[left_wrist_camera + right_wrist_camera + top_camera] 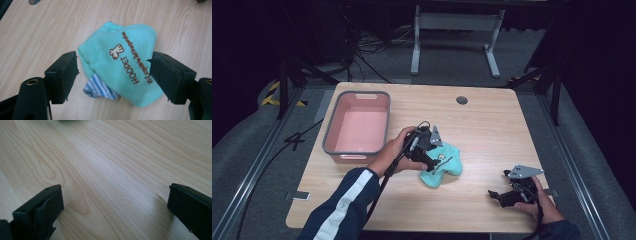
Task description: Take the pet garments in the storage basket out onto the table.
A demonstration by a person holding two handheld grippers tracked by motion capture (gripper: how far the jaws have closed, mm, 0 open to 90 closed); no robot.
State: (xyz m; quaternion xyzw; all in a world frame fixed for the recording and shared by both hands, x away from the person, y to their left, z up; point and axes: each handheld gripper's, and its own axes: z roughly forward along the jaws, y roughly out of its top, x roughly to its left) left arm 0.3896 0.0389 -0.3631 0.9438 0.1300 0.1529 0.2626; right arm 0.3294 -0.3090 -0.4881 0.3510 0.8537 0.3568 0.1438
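Note:
A folded mint-green garment (443,168) with brown print and a blue-striped lining lies on the wooden table (492,130) near its middle. My left gripper (431,162) hovers just above it, pointing down, jaws wide apart. In the left gripper view the garment (120,62) lies flat between and below the two open jaws, and my left gripper (113,75) does not touch it. My right gripper (493,196) rests low at the table's front right, held by a hand, jaws apart. In the right gripper view my right gripper (115,205) has bare wood between its jaws.
A pink bin with a grey rim (358,125) stands at the table's left, with nothing inside it. A round grey cable port (462,100) sits near the far edge. A white desk frame (457,35) and cables lie on the floor beyond.

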